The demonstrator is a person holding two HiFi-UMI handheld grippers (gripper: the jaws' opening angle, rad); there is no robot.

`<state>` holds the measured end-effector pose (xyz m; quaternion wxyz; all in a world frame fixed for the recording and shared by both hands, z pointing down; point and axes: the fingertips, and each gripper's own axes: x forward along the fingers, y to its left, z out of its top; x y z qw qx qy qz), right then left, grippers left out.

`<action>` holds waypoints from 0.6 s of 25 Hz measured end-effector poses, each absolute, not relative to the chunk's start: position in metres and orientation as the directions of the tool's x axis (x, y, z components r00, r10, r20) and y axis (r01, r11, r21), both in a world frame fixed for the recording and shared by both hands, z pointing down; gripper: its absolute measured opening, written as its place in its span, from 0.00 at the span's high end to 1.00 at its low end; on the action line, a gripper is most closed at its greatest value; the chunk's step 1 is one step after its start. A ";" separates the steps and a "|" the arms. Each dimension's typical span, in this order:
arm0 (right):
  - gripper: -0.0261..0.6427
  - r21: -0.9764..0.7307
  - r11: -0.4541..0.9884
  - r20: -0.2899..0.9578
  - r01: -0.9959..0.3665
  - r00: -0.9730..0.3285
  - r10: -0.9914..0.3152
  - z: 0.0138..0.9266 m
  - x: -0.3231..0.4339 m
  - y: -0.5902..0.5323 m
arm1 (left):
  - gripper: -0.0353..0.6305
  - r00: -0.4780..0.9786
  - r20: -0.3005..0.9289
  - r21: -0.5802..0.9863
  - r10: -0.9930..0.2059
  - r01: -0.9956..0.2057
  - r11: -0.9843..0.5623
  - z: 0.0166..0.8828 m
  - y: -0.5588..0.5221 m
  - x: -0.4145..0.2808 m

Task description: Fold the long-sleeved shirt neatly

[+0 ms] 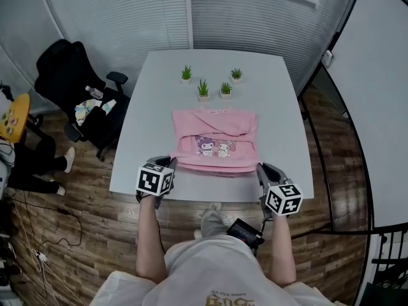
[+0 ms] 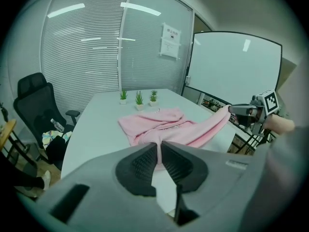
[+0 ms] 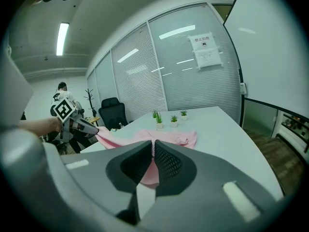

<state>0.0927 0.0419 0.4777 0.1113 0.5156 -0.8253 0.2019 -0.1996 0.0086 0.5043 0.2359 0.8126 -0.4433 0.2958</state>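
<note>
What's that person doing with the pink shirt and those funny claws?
A person is folding a pink shirt on the table, with a claw in each hand. The left claw is pinched shut on the shirt's near left corner, and the right claw on its near right corner. The sleeves look already folded in across the top. Four little plants stand at the far end.

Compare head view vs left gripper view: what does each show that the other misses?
Head view only: the marker cube on the left gripper and the person's lap. Left gripper view only: its fingers up close, shut on the hem of the pink shirt. Both: that shirt, potted plants, black chair, table, right gripper holding the hem's other end.
</note>
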 end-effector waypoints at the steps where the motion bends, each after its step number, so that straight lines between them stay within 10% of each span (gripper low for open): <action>1: 0.92 -0.217 0.384 0.392 -0.897 -0.441 -0.808 0.479 0.092 0.035 | 0.89 0.432 0.692 0.120 -0.578 -0.859 -0.498 0.505 0.001 -0.200; 15: 0.92 -0.195 0.346 0.373 -0.918 -0.396 -0.839 0.476 0.086 -0.058 | 0.89 0.370 0.717 0.049 -0.591 -0.873 -0.486 0.514 -0.093 -0.206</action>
